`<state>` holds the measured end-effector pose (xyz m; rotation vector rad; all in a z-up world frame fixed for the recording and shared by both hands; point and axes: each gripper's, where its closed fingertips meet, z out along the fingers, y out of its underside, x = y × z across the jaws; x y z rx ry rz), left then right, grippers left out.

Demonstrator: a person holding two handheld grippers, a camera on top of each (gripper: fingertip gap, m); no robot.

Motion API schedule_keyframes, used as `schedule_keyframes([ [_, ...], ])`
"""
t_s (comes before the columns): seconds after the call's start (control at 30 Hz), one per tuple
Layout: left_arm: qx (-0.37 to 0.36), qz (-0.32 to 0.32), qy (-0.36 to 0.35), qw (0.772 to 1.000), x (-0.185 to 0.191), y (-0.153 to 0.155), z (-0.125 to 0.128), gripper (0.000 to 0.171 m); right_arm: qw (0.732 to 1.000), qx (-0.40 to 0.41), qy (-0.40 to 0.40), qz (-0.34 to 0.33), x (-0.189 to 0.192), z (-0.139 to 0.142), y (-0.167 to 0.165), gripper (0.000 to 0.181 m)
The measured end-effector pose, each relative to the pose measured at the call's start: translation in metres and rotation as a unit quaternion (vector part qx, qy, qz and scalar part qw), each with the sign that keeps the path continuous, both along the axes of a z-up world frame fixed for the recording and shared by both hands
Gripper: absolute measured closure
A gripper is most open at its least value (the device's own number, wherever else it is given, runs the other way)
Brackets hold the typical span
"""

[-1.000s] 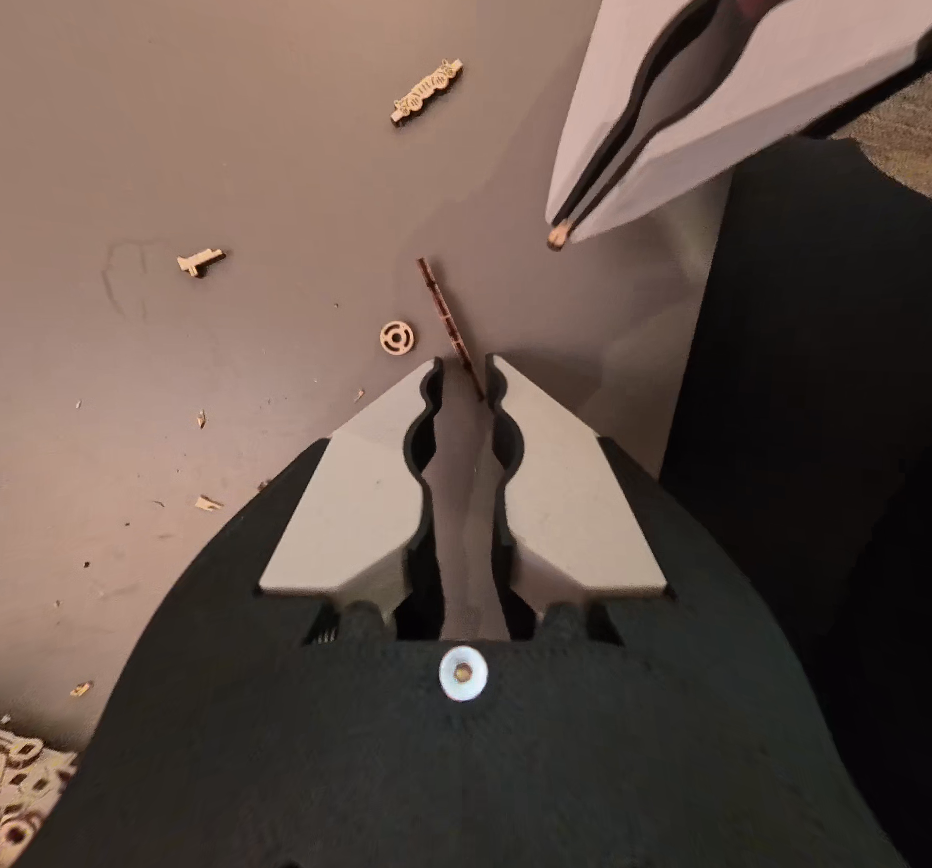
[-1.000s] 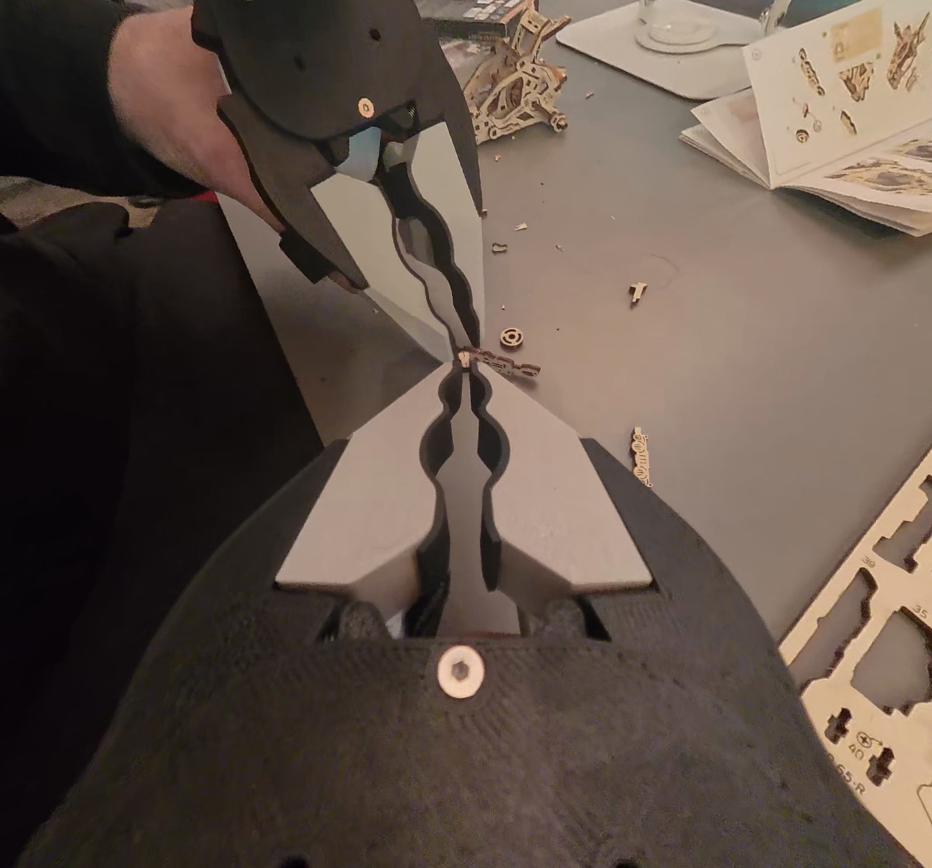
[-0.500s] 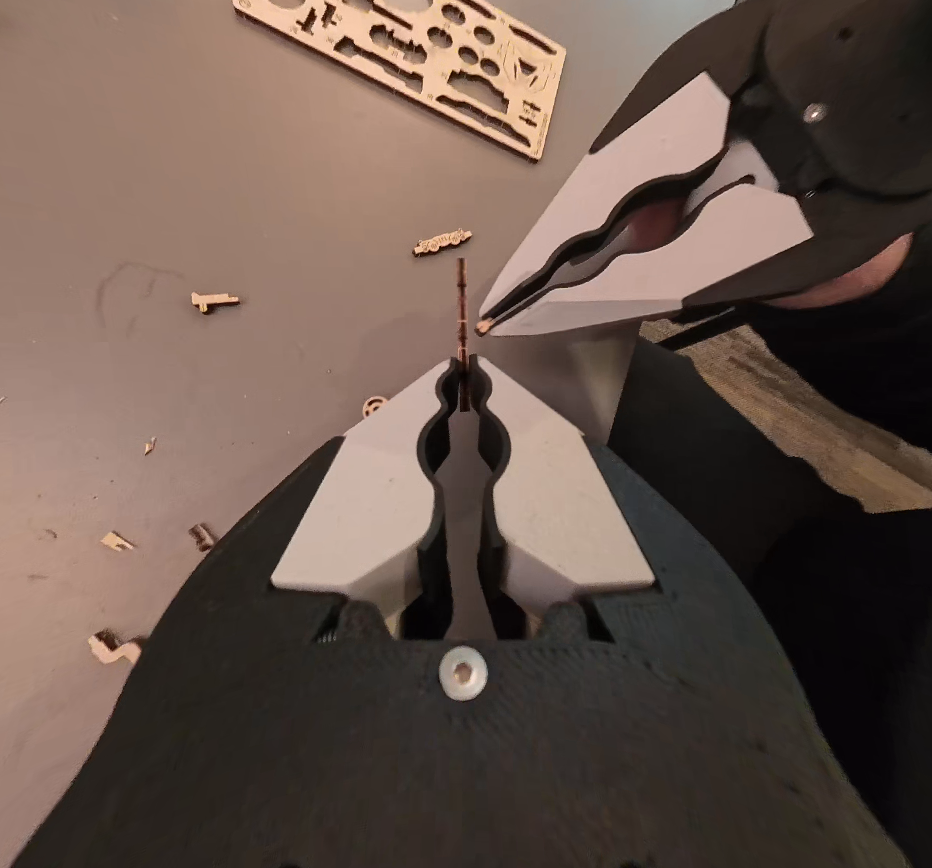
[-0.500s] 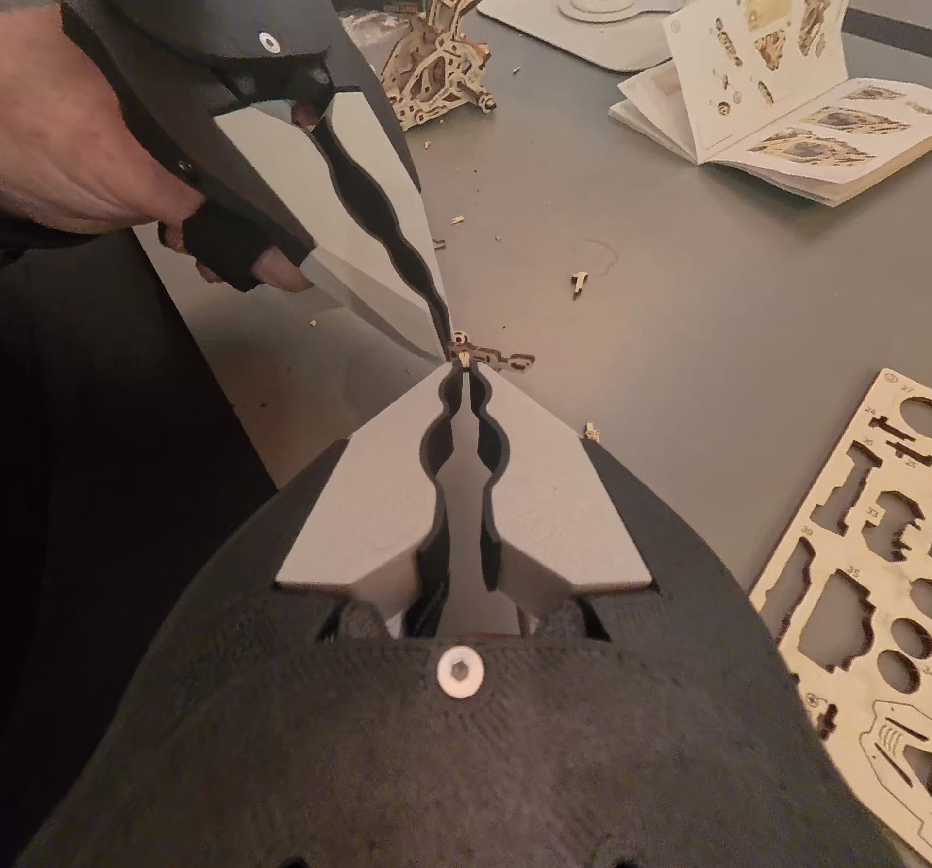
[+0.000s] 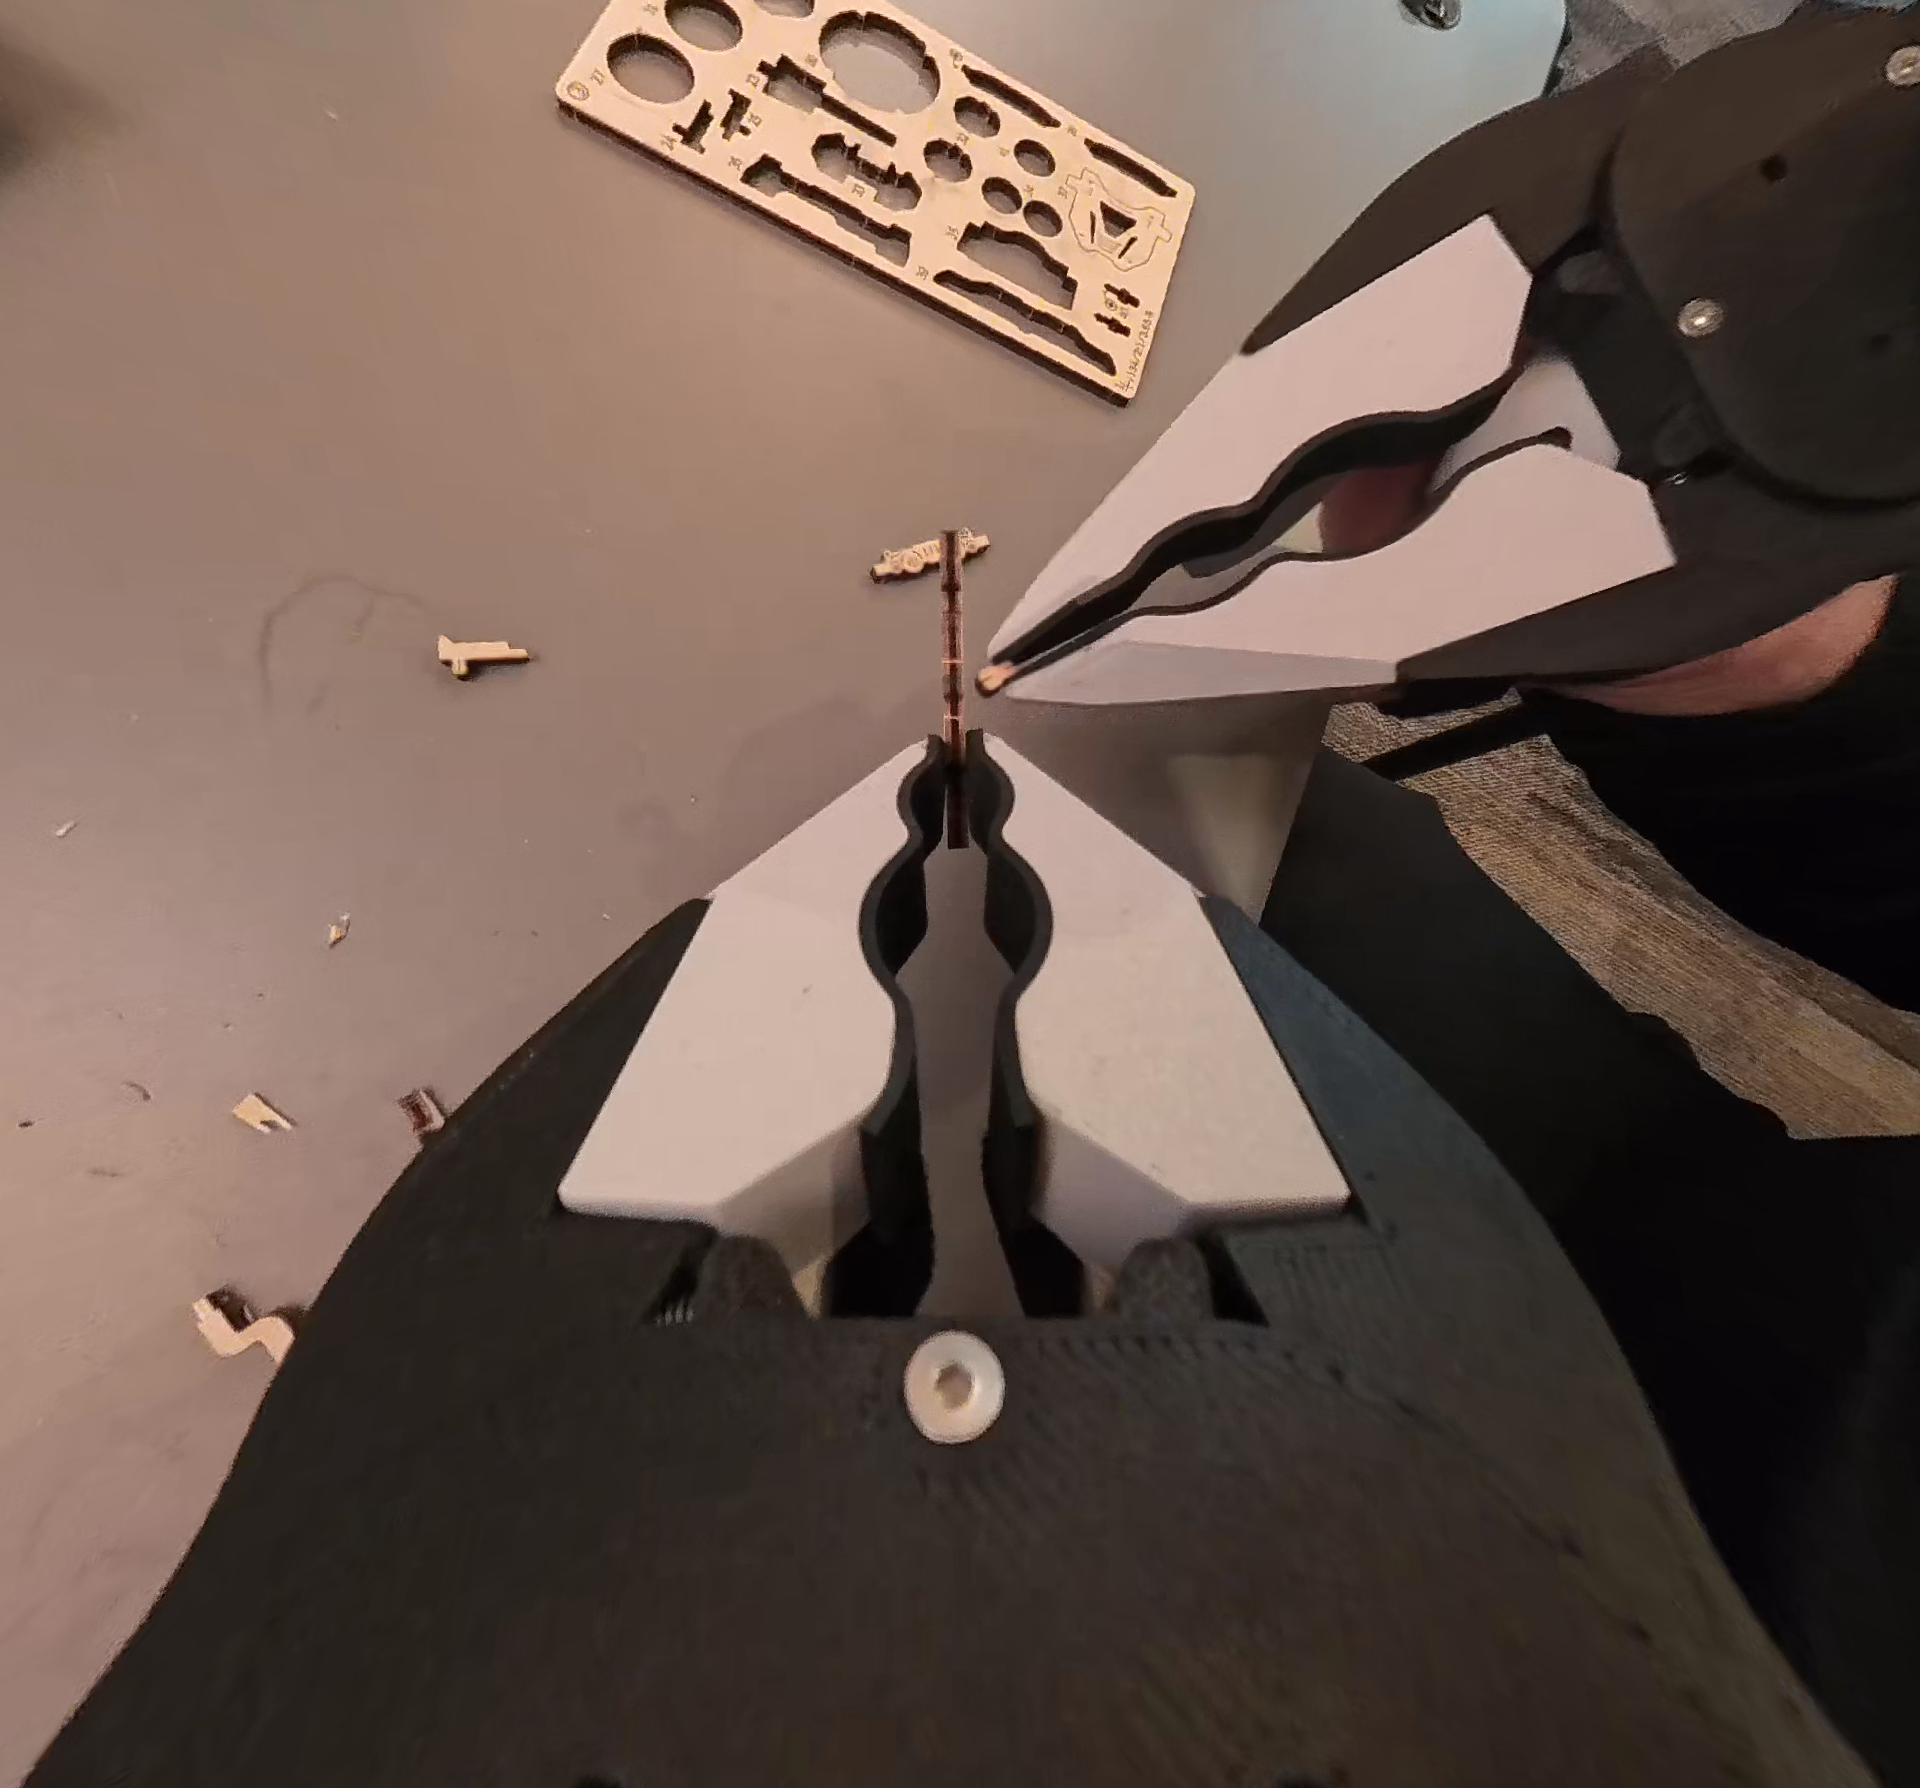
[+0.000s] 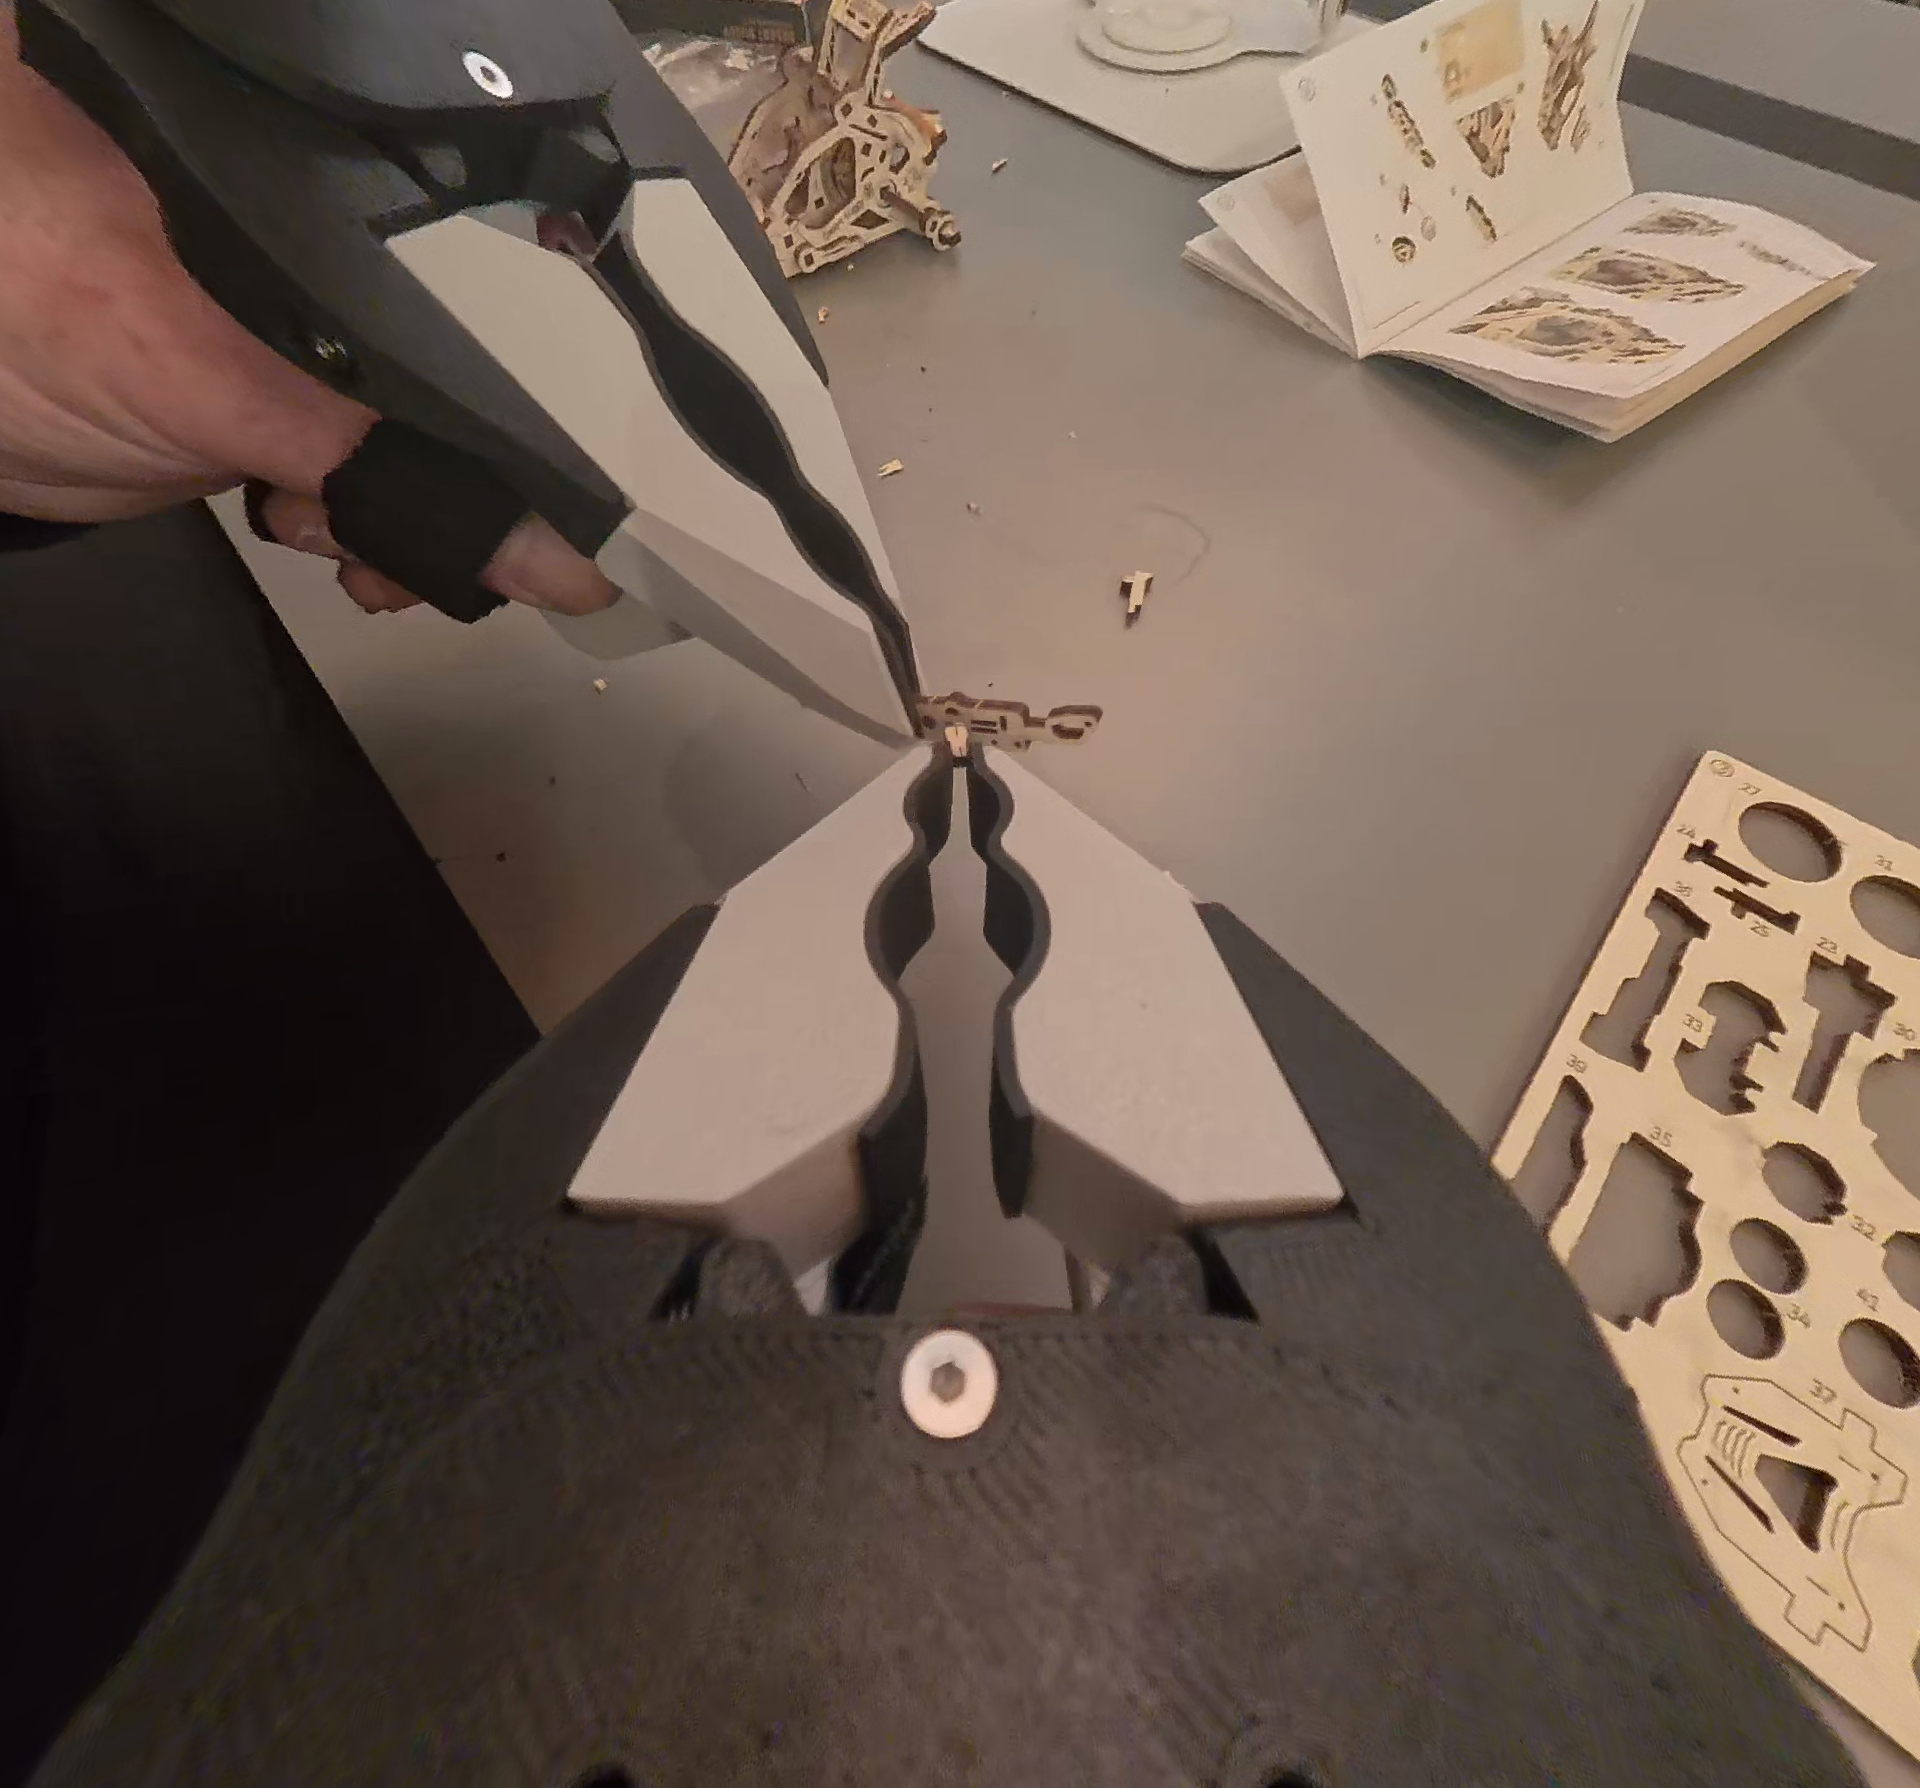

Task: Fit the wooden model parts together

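Observation:
My left gripper (image 5: 951, 751) is shut on a thin slotted wooden strip (image 5: 950, 637), held edge-on above the grey table (image 5: 312, 336). In the right wrist view the strip (image 6: 1023, 722) shows flat, sticking out to the right of the left gripper (image 6: 912, 712). My right gripper (image 6: 958, 770) is shut on a tiny wooden peg (image 6: 958, 739), whose tip is right at the strip's lower edge. In the left wrist view the right gripper (image 5: 995, 678) comes in from the right, with the peg (image 5: 987, 680) just beside the strip.
A punched-out wooden sheet (image 5: 873, 138) lies on the table, also at the right (image 6: 1766, 1115). Loose small parts (image 5: 480, 655) (image 5: 930, 556) and chips lie around. A part-built wooden model (image 6: 842, 149), an open booklet (image 6: 1507, 232) and a white stand base (image 6: 1143, 45) are farther back. The tips of both grippers are at nearly the same place. The part-built wooden model (image 6: 842, 149) is about equally far from each gripper, around 25 cm.
My left gripper has closed on the strip and turned it edge-on above the table. The right gripper with the peg has come close to the strip.

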<state>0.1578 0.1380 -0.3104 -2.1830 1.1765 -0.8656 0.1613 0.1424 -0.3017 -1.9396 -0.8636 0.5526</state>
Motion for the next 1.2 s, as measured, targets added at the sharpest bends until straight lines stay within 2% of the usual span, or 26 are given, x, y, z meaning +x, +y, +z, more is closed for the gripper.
schedule_keyframes([
  [0.33, 0.029, 0.005, 0.026, 0.999, 0.004, 0.002, 0.0, 0.171, 0.999, 0.026, -0.041, -0.023, 0.003, -0.002, 0.005, 0.181],
  [0.57, 0.069, 0.009, 0.029, 0.997, 0.008, 0.003, 0.004, 0.17, 0.989, 0.087, -0.108, -0.06, 0.006, 0.002, 0.007, 0.181],
  [0.93, 0.117, -0.012, 0.01, 0.993, 0.01, 0.002, 0.013, 0.17, 0.989, 0.109, -0.083, -0.059, 0.006, 0.011, 0.008, 0.181],
  [1.07, 0.096, -0.016, -0.003, 0.995, 0.01, -0.001, 0.009, 0.17, 0.994, 0.069, -0.074, -0.03, 0.007, 0.006, 0.003, 0.181],
  [1.2, -0.011, -0.007, -0.017, 1.0, 0.011, -0.015, -0.011, 0.17, 0.996, 0.005, -0.086, 0.014, 0.007, -0.012, -0.01, 0.181],
])
